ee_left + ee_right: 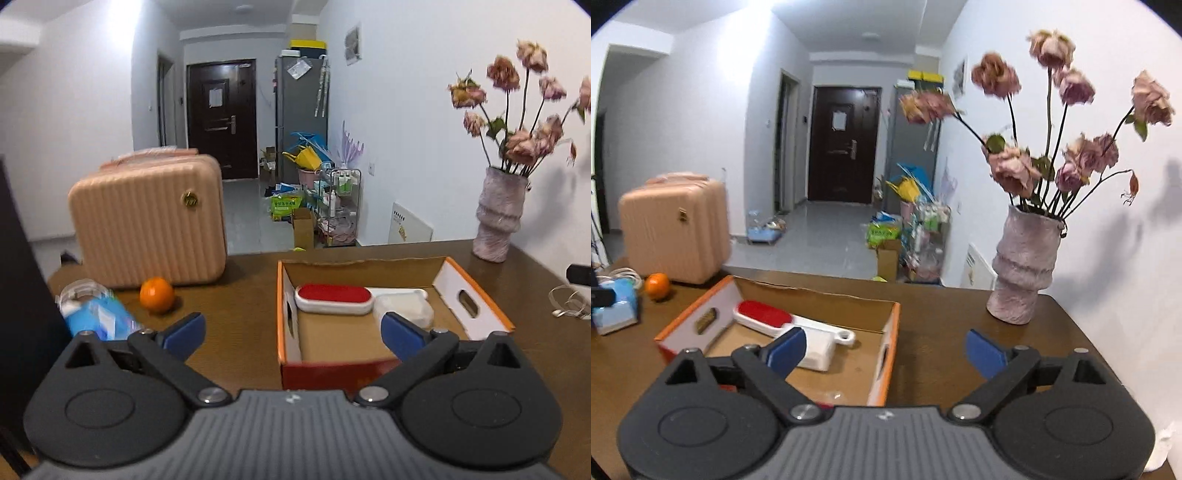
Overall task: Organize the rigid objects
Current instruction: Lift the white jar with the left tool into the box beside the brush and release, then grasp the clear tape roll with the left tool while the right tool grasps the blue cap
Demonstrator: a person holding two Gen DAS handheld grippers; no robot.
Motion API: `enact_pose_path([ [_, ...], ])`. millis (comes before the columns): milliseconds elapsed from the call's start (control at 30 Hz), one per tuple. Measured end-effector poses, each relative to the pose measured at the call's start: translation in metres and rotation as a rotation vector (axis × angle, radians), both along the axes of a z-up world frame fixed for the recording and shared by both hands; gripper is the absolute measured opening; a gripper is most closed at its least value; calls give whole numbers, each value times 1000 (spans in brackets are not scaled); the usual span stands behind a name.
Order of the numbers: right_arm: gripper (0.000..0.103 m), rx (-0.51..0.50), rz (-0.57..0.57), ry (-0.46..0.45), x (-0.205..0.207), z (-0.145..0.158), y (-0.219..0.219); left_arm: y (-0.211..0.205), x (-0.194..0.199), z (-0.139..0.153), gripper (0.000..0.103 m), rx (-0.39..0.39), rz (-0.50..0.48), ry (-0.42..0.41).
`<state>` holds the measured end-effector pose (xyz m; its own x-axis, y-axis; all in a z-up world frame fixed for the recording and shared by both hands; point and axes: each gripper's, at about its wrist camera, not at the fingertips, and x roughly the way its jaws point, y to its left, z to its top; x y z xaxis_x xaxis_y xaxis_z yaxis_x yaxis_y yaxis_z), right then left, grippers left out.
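An open cardboard box (476, 295) (892, 332) with orange edges sits on the brown table. Inside lie a white brush with a red pad (334, 298) (764, 314) and a white container (404, 304) (816, 349). My left gripper (293, 334) is open and empty, held above the box's near left edge. My right gripper (886, 352) is open and empty, above the box's right wall. An orange (157, 294) (657, 285) and a blue tissue pack (98, 317) (615, 308) lie on the table left of the box.
A pink ribbed case (147, 221) (674, 225) stands at the back left. A vase with dried flowers (498, 214) (1025, 262) stands at the back right by the wall. A white cable (569, 302) lies at the right. A dark object (22, 295) rises at the left.
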<state>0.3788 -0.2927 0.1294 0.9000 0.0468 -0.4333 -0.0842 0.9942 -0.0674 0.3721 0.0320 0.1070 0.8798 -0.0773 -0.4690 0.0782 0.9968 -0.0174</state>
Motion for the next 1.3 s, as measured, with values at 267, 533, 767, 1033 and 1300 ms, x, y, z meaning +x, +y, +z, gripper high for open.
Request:
enact_pose_path([
  [267,96,85,28,-72,-76,-6,6,-1,-76,-9,103,-25,15,-42],
  [533,101,124,48,-107,-163,-51,4,-12,-166,-42,103,-33,-16,-98],
  [767,102,152,10,-84,-241,-120,6,-18,-233,-95,103,-71,-13,-64],
  [1033,102,182,48,-35,-263,-152,16,-38,-220,-123,103,-13,-42,27],
  [1300,96,107,144,5,-224,-152,44,-24,-180,-130,103,-21,8,84],
])
